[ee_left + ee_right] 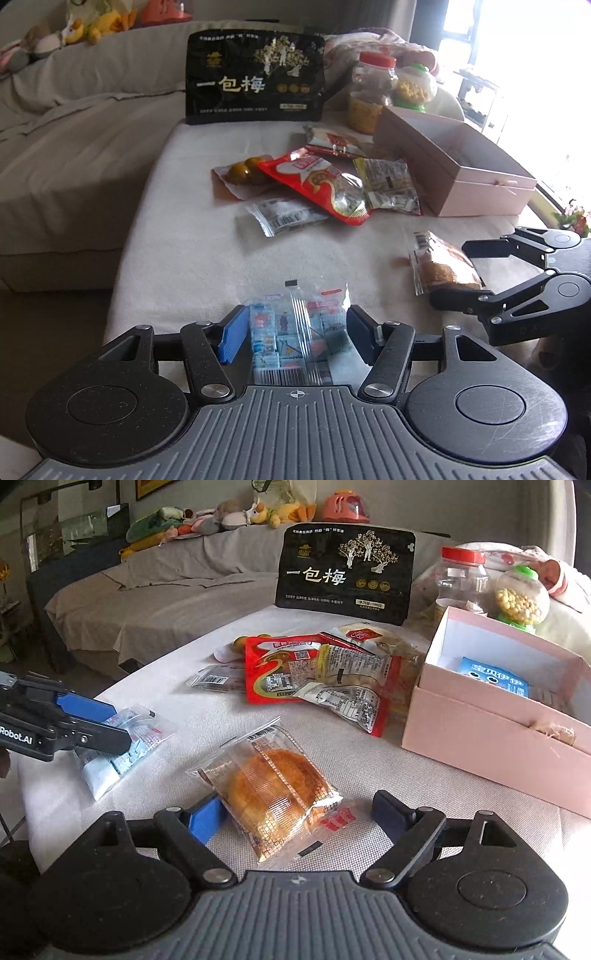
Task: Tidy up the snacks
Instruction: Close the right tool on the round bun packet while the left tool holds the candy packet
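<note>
Half-hidden blue packet (493,679) inside pink box (491,734)

A pale cloth-covered surface (221,709) carries the snacks. Between the right fingers (207,818) lies a wrapped cake (273,786); between the left fingers (232,332), a clear candy bag (299,328). Farther ahead sit a red packet (277,672), a pink box (491,723), a black bag (347,576) and two jars (461,579).

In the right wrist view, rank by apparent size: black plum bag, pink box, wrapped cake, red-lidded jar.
1. pink box
2. black plum bag
3. wrapped cake, though nearness inflates it
4. red-lidded jar
</note>
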A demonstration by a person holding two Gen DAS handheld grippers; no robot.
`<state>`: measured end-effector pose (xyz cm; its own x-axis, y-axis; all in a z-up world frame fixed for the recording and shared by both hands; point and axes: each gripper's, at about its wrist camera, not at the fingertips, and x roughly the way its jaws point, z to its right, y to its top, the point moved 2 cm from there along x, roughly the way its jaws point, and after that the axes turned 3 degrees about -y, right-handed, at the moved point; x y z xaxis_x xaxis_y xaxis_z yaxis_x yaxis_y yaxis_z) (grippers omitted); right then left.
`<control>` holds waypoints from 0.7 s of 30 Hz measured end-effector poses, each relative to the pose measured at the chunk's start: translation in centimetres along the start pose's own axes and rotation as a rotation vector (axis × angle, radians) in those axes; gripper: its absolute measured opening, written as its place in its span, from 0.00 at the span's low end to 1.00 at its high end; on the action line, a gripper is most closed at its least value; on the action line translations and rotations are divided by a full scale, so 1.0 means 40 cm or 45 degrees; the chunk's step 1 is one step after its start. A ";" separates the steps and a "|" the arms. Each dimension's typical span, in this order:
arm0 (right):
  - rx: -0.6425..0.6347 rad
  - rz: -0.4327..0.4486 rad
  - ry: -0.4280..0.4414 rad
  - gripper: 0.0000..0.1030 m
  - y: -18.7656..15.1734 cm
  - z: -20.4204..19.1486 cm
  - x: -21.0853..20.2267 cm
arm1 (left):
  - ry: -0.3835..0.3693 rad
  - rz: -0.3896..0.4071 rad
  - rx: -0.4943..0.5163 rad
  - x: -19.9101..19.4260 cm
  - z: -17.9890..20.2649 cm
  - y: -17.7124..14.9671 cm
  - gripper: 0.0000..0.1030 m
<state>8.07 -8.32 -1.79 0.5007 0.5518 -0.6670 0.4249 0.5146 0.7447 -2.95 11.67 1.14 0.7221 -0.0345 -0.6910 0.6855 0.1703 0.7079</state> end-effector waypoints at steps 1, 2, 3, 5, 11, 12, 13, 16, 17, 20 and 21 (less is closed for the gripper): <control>0.000 0.000 -0.001 0.85 0.000 0.000 -0.001 | 0.009 0.005 0.001 -0.006 0.000 0.001 0.63; -0.002 0.000 -0.003 0.85 0.000 -0.001 -0.001 | 0.017 0.011 0.001 -0.011 0.001 0.002 0.63; -0.002 0.000 -0.003 0.85 -0.001 -0.002 -0.002 | 0.025 0.017 -0.001 -0.018 0.000 0.003 0.63; -0.002 0.000 -0.003 0.85 0.000 -0.002 -0.001 | 0.043 0.030 -0.008 -0.038 0.001 0.000 0.63; -0.006 -0.004 -0.007 0.87 0.000 -0.003 -0.001 | 0.047 -0.001 0.020 -0.064 0.043 -0.039 0.63; -0.008 -0.005 -0.009 0.87 0.000 -0.005 0.000 | 0.037 -0.016 0.040 -0.055 0.053 -0.046 0.63; -0.010 -0.006 -0.013 0.87 0.000 -0.006 0.000 | 0.040 -0.020 0.060 -0.046 0.060 -0.052 0.66; -0.007 -0.008 -0.017 0.88 0.000 -0.005 0.000 | 0.067 0.000 0.135 -0.033 0.087 -0.057 0.70; -0.006 -0.008 -0.017 0.89 0.000 -0.005 0.001 | 0.046 0.005 0.136 -0.029 0.090 -0.056 0.71; -0.016 -0.012 -0.015 0.90 0.001 -0.007 0.002 | 0.024 0.028 0.115 -0.022 0.086 -0.052 0.70; -0.022 -0.017 -0.011 0.92 0.001 -0.008 0.003 | 0.046 0.040 0.114 -0.021 0.083 -0.051 0.68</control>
<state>7.88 -8.03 -1.85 0.5016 0.5390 -0.6766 0.4184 0.5334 0.7351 -4.67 8.06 0.76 0.7406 0.0049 -0.6720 0.6694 0.0820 0.7384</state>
